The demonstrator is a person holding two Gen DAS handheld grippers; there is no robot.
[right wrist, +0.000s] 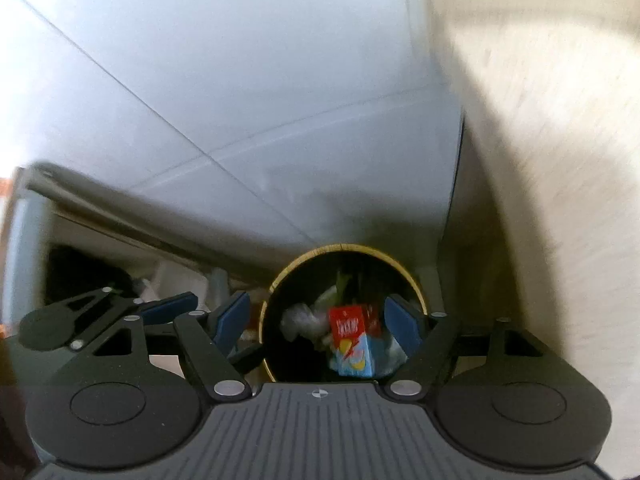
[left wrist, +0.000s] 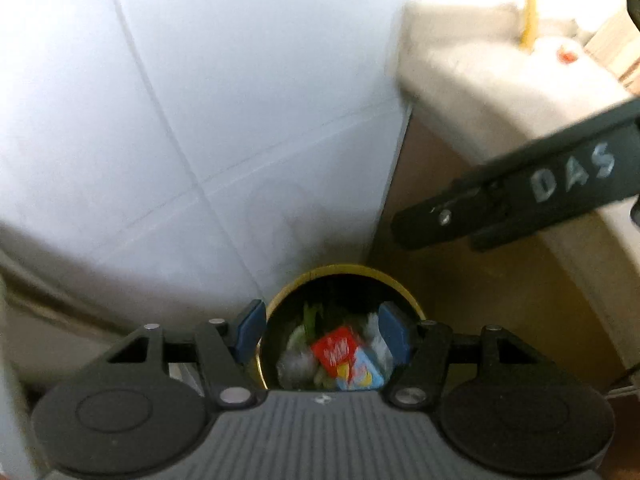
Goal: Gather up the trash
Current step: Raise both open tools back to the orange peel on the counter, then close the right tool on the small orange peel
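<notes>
Both claws hang spread and empty over the yellow-rimmed bin (left wrist: 404,282), likely ready for another piece. Between the left claw (left wrist: 322,330) tips lies a red-and-blue carton (left wrist: 348,360) among wrappers; the right claw (right wrist: 318,320) frames it too.

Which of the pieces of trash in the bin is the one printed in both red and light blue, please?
It is the small carton lying on top of the pile in the yellow-rimmed bin. The pieces around it are pale crumpled plastic and something green.
</notes>
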